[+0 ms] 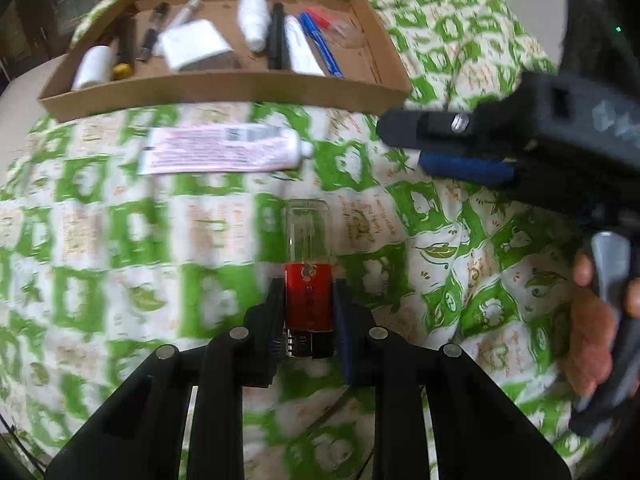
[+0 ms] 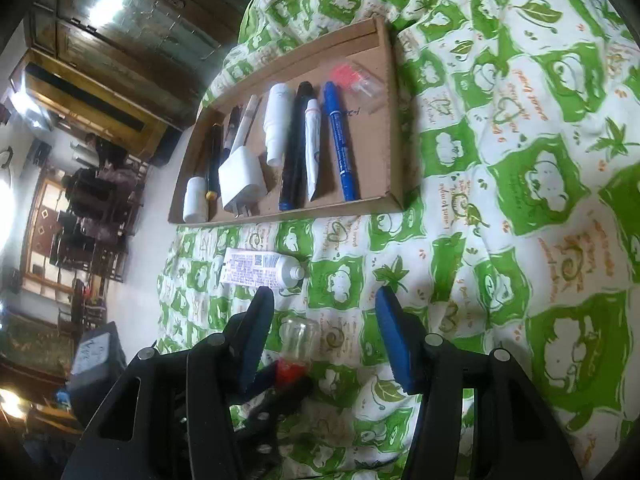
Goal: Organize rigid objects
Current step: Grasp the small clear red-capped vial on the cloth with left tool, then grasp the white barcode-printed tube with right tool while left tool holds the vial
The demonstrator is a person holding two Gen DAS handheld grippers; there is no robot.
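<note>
On the green-patterned bedspread (image 1: 100,200), near the cardboard tray (image 1: 224,92) | left gripper (image 1: 309,312) pinches red lighter (image 1: 309,300) | right gripper (image 2: 324,336) spread, empty | risk: smooth lighter may slip during lift.

I see a green-and-white patterned bedsheet (image 2: 520,184) spread under everything, a dark wooden wardrobe (image 2: 120,20) behind it, and chairs (image 2: 92,216) at far left.

A: The bedsheet (image 2: 520,184) has green and white squares with leaf prints. The cardboard tray (image 2: 394,128) is plain brown.

B: Inside the tray, a blue marker (image 2: 340,144) and white bottle (image 2: 277,124). Before the tray, a red and clear lighter (image 1: 308,276).
</note>
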